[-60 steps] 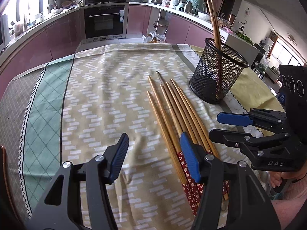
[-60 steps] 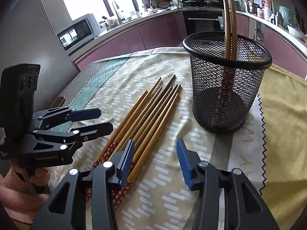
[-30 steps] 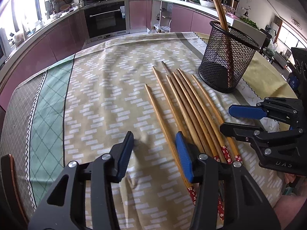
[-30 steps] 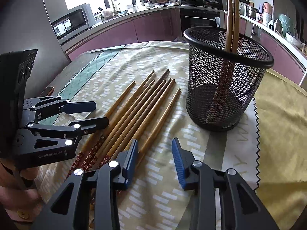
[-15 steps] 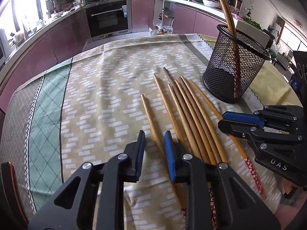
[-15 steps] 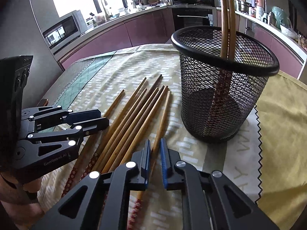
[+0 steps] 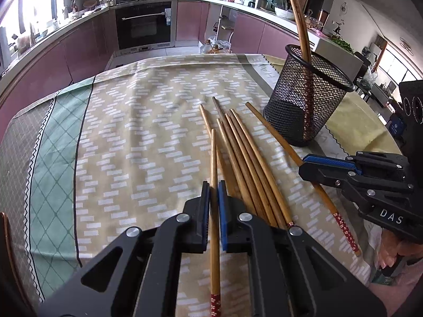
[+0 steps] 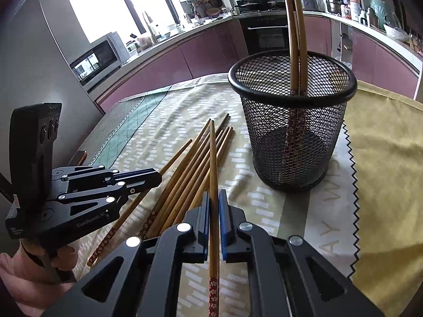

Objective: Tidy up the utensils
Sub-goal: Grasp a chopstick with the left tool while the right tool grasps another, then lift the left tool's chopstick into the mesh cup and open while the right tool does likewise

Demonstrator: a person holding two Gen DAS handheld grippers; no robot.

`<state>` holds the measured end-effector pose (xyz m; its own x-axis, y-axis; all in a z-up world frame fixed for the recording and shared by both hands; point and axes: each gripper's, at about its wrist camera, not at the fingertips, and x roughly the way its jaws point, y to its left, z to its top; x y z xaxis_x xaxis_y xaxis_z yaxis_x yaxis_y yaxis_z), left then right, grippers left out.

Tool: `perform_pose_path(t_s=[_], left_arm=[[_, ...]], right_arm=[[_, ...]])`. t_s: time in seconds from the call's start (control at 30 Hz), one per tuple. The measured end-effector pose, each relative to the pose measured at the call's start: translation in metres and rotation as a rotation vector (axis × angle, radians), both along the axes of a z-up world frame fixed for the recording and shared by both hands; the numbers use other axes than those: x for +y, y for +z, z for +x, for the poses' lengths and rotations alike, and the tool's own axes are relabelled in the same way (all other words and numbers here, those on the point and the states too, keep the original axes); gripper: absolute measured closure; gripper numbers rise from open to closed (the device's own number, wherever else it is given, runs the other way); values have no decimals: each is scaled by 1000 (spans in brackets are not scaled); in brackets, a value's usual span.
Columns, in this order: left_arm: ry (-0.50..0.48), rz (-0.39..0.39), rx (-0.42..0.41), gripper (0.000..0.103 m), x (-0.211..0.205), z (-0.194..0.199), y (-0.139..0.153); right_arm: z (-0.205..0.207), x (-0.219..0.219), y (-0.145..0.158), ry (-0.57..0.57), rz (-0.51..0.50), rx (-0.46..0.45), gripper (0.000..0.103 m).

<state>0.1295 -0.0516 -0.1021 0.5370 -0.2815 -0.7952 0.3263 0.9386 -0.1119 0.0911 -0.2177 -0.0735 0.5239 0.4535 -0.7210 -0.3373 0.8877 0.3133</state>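
Several wooden chopsticks [image 7: 246, 158] with red flowered ends lie side by side on the tablecloth; they also show in the right wrist view [image 8: 185, 174]. My left gripper [image 7: 214, 192] is shut on one chopstick [image 7: 213, 158], which points forward between its blue pads. My right gripper [image 8: 214, 203] is shut on another chopstick [image 8: 213, 153], lifted above the pile. A black mesh cup [image 7: 306, 105] stands upright at the right with two chopsticks [image 8: 296, 39] in it; it also shows in the right wrist view [image 8: 290, 132].
The table is covered by a beige patterned cloth [image 7: 137, 137] with a green band at the left and a yellow cloth [image 8: 383, 158] at the right. Kitchen counters and an oven [image 7: 144, 23] stand beyond the table's far edge.
Both grippers have gone from open to shut, each on one chopstick. Each held chopstick has come up out of the pile and now lines up with its gripper.
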Motion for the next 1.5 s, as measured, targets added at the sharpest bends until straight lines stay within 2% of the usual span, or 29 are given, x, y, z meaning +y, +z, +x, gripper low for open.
perform_pose_path(t_s=[0.2, 0.53, 0.73, 1.0, 1.2, 1.5], left_arm=[[-38, -57, -26, 96, 5, -11, 23], [-133, -237, -119, 96, 18, -33, 89], [-156, -307, -170, 96, 19, -36, 118], [-170, -364, -223, 96, 6, -17, 148], [-196, -402, -283, 96, -10, -3, 181], [-202, -376, -380, 96, -38, 11, 222]], right_arm=[[-10, -9, 20, 21, 59, -51, 97], [-23, -38, 65, -2, 163, -172, 97], [-23, -51, 85, -15, 189, -233, 97], [-13, -71, 118, -29, 192, -318, 97], [-6, -81, 145, -39, 182, -381, 97], [12, -93, 171, -71, 149, -459, 97]])
